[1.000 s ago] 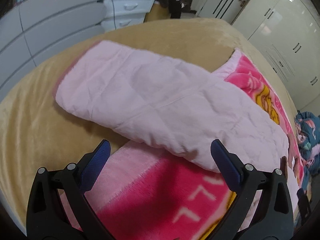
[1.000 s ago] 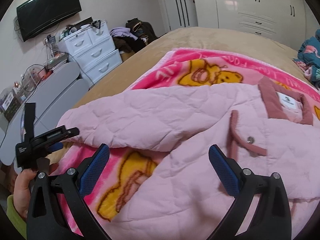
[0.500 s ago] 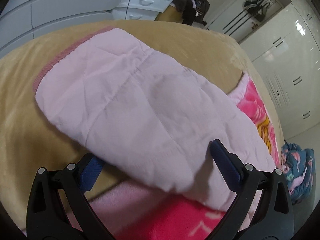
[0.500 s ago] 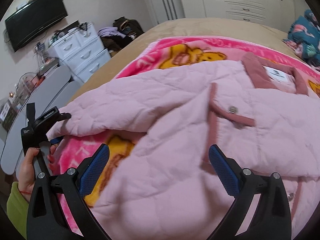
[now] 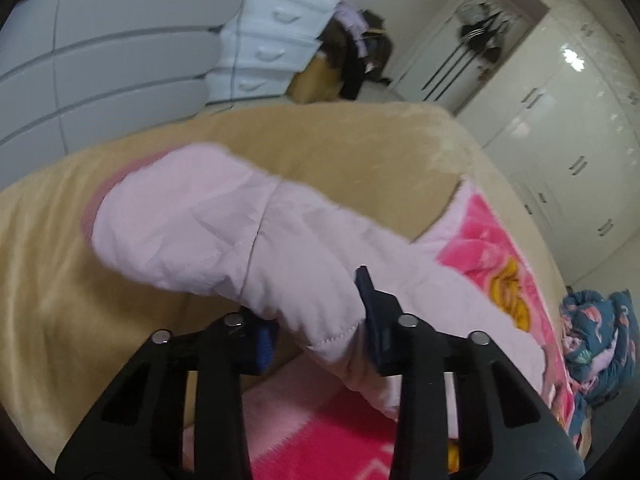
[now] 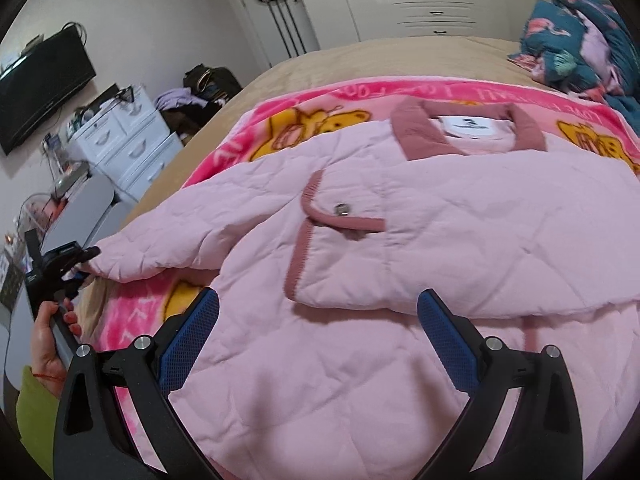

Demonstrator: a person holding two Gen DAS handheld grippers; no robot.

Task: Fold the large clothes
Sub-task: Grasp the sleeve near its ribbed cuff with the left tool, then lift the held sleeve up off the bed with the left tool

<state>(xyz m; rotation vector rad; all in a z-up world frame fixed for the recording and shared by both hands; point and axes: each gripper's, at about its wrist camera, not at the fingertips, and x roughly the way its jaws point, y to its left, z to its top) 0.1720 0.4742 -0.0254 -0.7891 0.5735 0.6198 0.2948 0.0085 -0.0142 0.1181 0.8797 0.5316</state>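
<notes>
Right wrist view shows your tan bed (image 6: pixel 400 56) under a bright pink cartoon blanket (image 6: pixel 280 120), with the pale pink quilted jacket (image 6: pixel 460 232) spread across it. Your left gripper (image 5: pixel 316 322) has just been closing, and its 2 jaws now pinch the jacket's sleeve (image 5: pixel 224 232). Your right gripper (image 6: pixel 318 344) hovers spread wide over the jacket's hem, gripping nothing.

Black grippers (image 6: pixel 318 320), blue-padded jaws, green sleeve (image 6: pixel 34 416)

Jacket (image 6: pixel 400 240) quilted matt cloth; blanket (image 6: pixel 248 136) fuzzy fleece; wardrobe (image 5: pixel 560 120) glossy.
</notes>
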